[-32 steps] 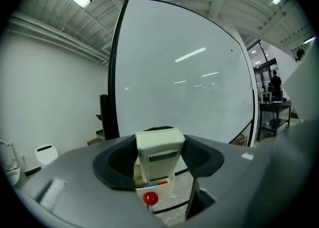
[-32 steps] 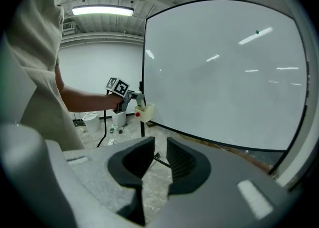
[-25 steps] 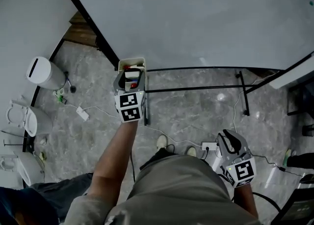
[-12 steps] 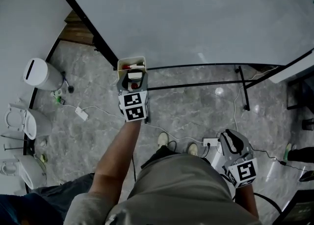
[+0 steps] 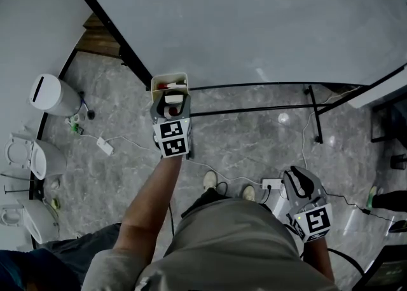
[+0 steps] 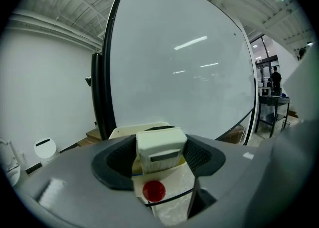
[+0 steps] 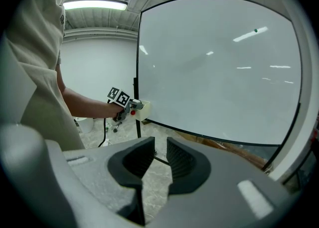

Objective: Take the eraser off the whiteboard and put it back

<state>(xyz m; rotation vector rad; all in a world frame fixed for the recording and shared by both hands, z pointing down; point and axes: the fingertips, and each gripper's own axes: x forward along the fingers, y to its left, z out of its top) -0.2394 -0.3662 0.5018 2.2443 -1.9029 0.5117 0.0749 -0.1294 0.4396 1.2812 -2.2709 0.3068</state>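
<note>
The white eraser (image 6: 159,148) stands between the jaws of my left gripper (image 6: 160,141), over the cream tray (image 6: 124,131) at the whiteboard's (image 6: 174,62) lower left corner. These jaws have just been opening. The pads flank the eraser closely without clamping it. A red round cap (image 6: 153,190) shows just below it. From above, the left gripper (image 5: 170,102) reaches into the tray (image 5: 169,79) with the eraser (image 5: 173,98) in it. My right gripper (image 5: 299,183) hangs low by my hip. Its jaws (image 7: 160,145) stand a narrow gap apart, with nothing between them.
The whiteboard's black stand bars (image 5: 254,113) cross the marble floor below the board. A power strip (image 5: 272,189) and cables lie near my feet. A white bin (image 5: 54,94) stands at the left. A person (image 6: 275,78) stands far off behind the board's right edge.
The left gripper has sunk slightly at the tray with the eraser between its jaws. The right gripper has stayed where it was.
</note>
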